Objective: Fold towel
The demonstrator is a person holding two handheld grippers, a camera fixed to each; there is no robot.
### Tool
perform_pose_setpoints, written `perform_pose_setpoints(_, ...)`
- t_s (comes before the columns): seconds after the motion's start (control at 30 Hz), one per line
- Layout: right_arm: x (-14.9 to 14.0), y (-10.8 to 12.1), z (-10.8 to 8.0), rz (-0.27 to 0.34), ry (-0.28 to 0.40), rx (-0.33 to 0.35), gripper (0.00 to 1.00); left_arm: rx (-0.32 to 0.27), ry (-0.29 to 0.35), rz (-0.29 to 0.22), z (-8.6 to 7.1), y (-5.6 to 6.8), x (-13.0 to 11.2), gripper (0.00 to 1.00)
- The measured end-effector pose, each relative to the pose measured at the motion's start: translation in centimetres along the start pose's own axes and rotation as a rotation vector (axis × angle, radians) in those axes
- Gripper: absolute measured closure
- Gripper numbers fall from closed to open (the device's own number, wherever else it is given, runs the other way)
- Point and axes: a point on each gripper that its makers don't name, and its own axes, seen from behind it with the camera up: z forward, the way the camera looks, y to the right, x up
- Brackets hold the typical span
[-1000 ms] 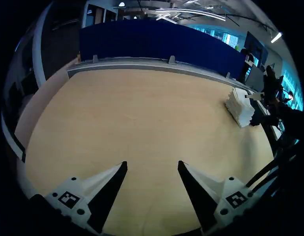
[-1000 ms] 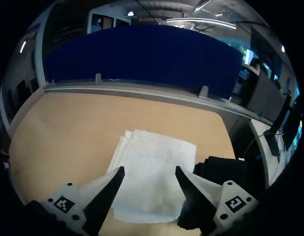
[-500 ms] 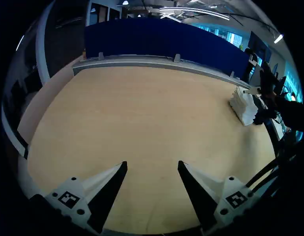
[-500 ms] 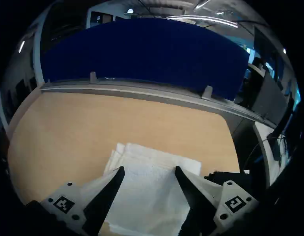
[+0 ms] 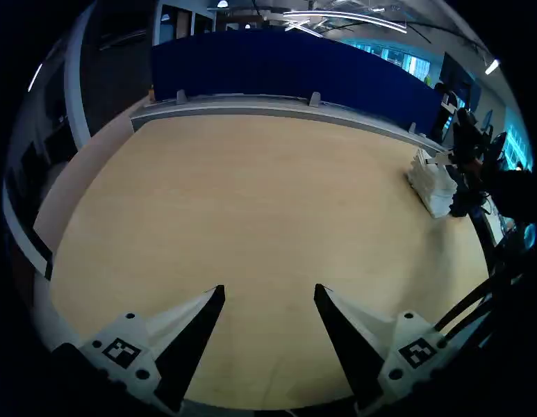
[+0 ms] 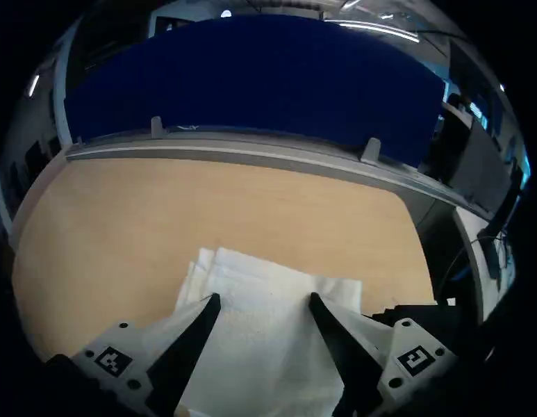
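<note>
Towel stack [image 6: 282, 278], white and folded, lies near one end of the light wooden table [image 5: 254, 187], just beside a dark pile [image 6: 421, 316]. Your right gripper [image 6: 262, 296] hangs directly over the stack with its fingers spread wide, and the top towel shows between them. I cannot tell whether the tips touch the cloth. Your left gripper [image 5: 268, 286] is spread wide too and holds nothing. It sits over bare wood, well apart from the stack. A blue partition [image 6: 254, 76] runs along the table's far edge.
</note>
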Motion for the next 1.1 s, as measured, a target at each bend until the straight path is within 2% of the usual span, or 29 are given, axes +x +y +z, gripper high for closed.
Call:
perform_pose_setpoints(0.2, 0.2, -0.1, -0.3, -0.028, -0.001, -0.01, 0.0, -0.002, 0.004, -0.008, -0.3, -0.1, 0.0, 0.04)
perform_pose_setpoints(0.4, 1.5, -0.3, -2.0, -0.036, 0.038, -0.015, 0.0, -0.008, 0.007, -0.014, -0.4, -0.3, 0.1, 0.05)
perform_pose_setpoints(0.7, 1.6, -0.7, -4.0, -0.035, 0.052, -0.019, 0.0, -0.026, 0.015, -0.009, -0.3, -0.1, 0.5, 0.05)
perform_pose_setpoints(0.9, 1.2, -1.5, -6.5, -0.023, 0.077, -0.02, 0.0, -0.033, 0.03, -0.015, -0.3, -0.5, 1.0, 0.04)
perform_pose_setpoints(1.1, 0.0, -2.5, -10.0, -0.002, 0.102, -0.032, 0.0, -0.044, 0.05, -0.016, -0.2, -1.0, 1.8, 0.05)
